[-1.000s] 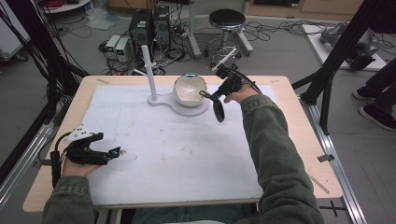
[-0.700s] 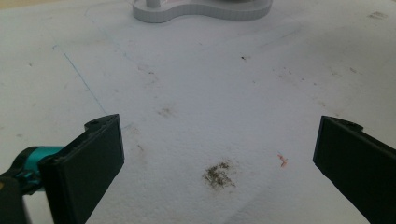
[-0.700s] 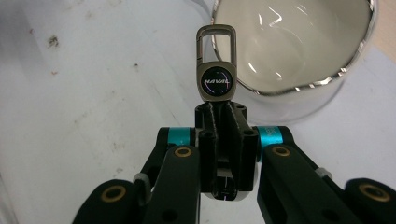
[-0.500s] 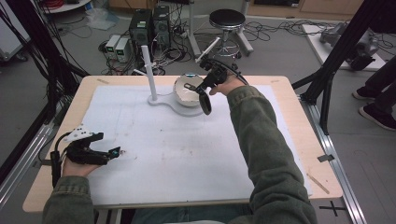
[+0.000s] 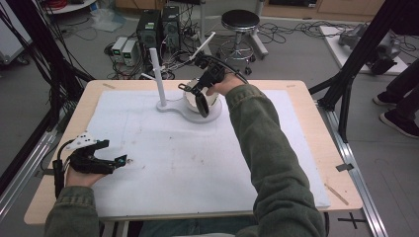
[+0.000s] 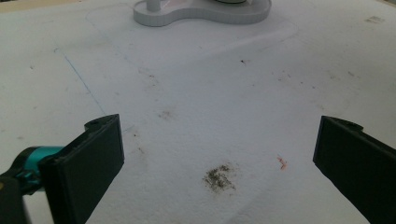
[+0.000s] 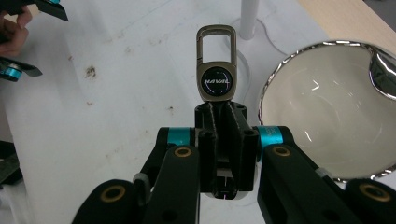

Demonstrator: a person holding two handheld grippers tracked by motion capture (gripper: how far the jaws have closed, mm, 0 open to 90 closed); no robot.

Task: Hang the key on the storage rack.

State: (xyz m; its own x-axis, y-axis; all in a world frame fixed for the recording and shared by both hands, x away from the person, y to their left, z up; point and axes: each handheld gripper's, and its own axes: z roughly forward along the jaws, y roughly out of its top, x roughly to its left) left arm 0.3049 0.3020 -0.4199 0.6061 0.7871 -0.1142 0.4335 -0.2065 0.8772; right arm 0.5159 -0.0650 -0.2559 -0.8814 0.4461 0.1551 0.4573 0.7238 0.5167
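Observation:
My right gripper point(image 5: 196, 90) hovers over the far middle of the table, shut on a bronze keychain point(image 7: 215, 70) marked NAVAL. Its clip point(image 5: 184, 88) points toward the white post point(image 5: 157, 74), and a dark loop point(image 5: 202, 105) hangs below the hand. The post rises from a white base point(image 5: 168, 105), which also carries a shiny metal bowl point(image 7: 327, 107), just right of the gripper point(image 7: 219, 112). My left gripper point(image 5: 121, 160) rests at the front left of the white mat, open with nothing between its jaws point(image 6: 217, 158). The base point(image 6: 201, 11) lies far ahead of it.
A white mat point(image 5: 197, 163) with small stains covers the wooden table point(image 5: 316, 128). Black frame struts point(image 5: 356, 59) stand at both sides. Beyond the far edge are a stool point(image 5: 239, 22), computer boxes point(image 5: 148, 29) and cables on the floor.
The right gripper has carried the keychain left and farther away, across the bowl toward the post. The left gripper has stayed where it was.

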